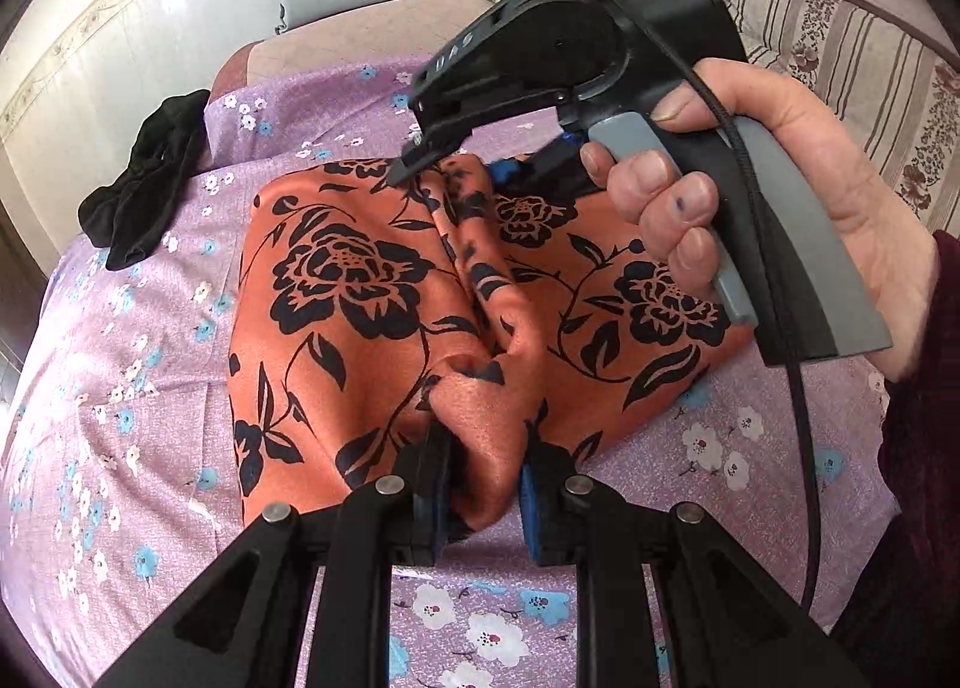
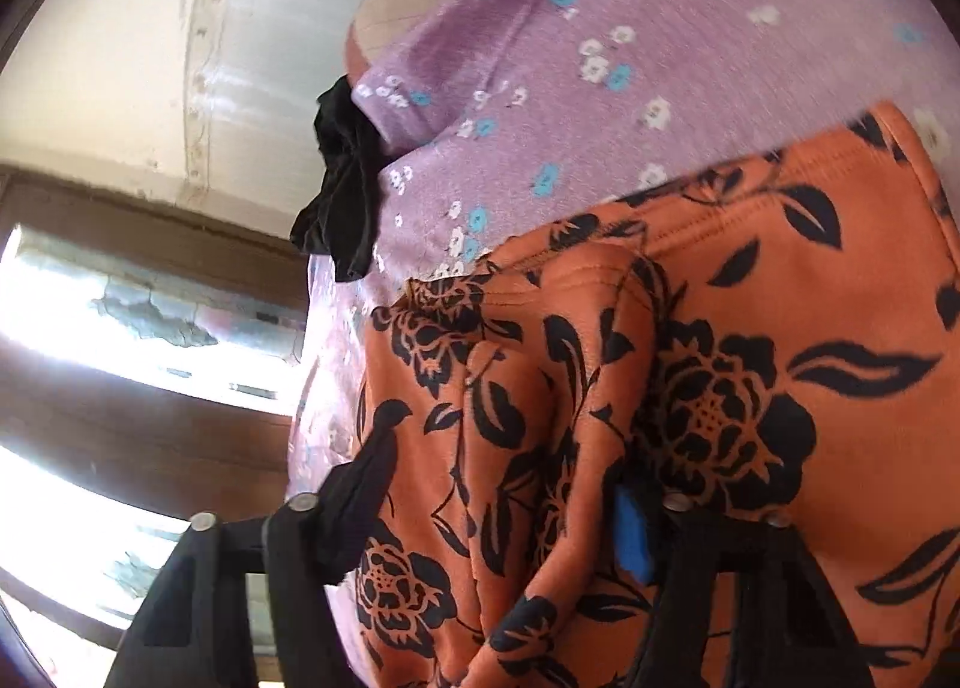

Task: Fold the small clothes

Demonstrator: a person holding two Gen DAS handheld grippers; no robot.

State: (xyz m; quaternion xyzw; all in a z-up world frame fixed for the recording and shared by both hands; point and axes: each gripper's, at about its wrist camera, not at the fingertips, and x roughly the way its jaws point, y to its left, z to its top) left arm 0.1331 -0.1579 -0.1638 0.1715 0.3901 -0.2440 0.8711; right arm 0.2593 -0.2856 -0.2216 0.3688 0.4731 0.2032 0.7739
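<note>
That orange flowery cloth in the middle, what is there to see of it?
The orange garment looks satiny, printed with black roses and leaves, with a stitched hem showing in the right wrist view. It lies on the lilac flowered sheet, bunched into a raised ridge down its middle. The left gripper pinches the near end of that ridge; the right gripper bites the far edge. Nothing else touches it; a black garment lies apart.

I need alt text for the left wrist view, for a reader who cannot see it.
An orange floral garment lies on a purple flowered sheet, its near fold between the left gripper fingers and its far edge at the right gripper, held in a hand. A black cloth lies beside it.
</note>
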